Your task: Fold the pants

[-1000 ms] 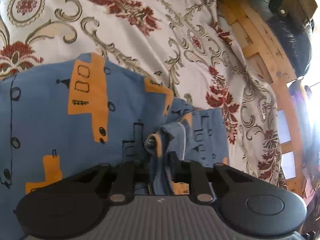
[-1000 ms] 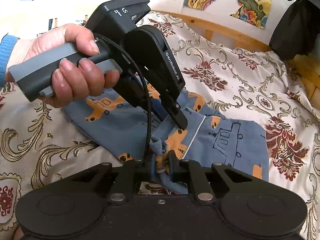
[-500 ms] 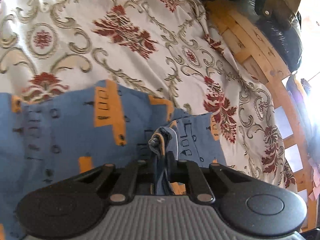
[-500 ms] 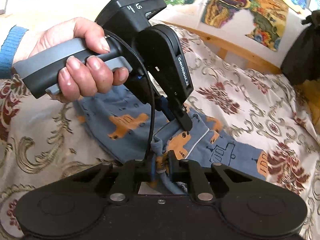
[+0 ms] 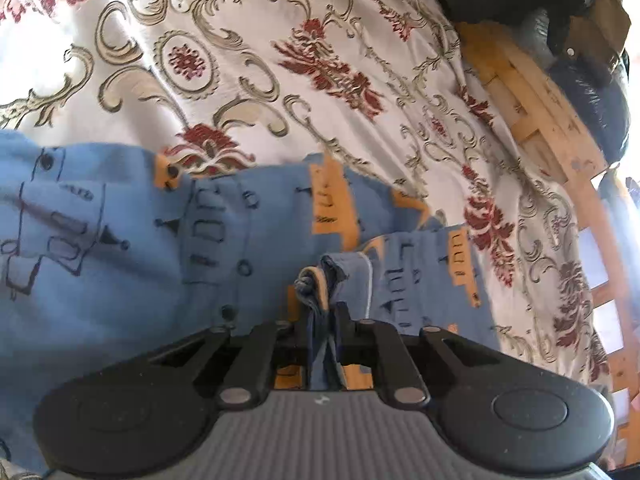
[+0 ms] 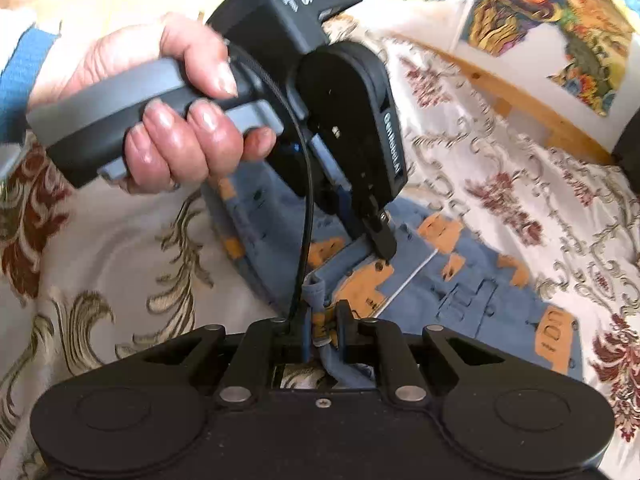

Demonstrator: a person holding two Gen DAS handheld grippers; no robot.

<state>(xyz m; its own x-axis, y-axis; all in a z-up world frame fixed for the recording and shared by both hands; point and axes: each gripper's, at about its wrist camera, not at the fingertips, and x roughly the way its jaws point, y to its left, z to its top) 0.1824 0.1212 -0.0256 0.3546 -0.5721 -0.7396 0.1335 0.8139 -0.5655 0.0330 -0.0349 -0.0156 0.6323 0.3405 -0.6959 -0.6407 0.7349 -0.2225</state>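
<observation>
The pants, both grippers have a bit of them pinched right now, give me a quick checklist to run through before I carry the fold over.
1. Left gripper shut on a bunched edge of the pants: ok.
2. Right gripper shut on pants fabric: ok.
3. Grips even: cannot tell; each holds a small bunch, how many layers is hidden.
4. Left gripper's black cable clear of the cloth: not ok, it hangs down to the right gripper's fingers.
5. Bedspread beyond the pants free to receive the fold: ok.
6. Pants lying flat: not ok, creased and bunched near both grips.
</observation>
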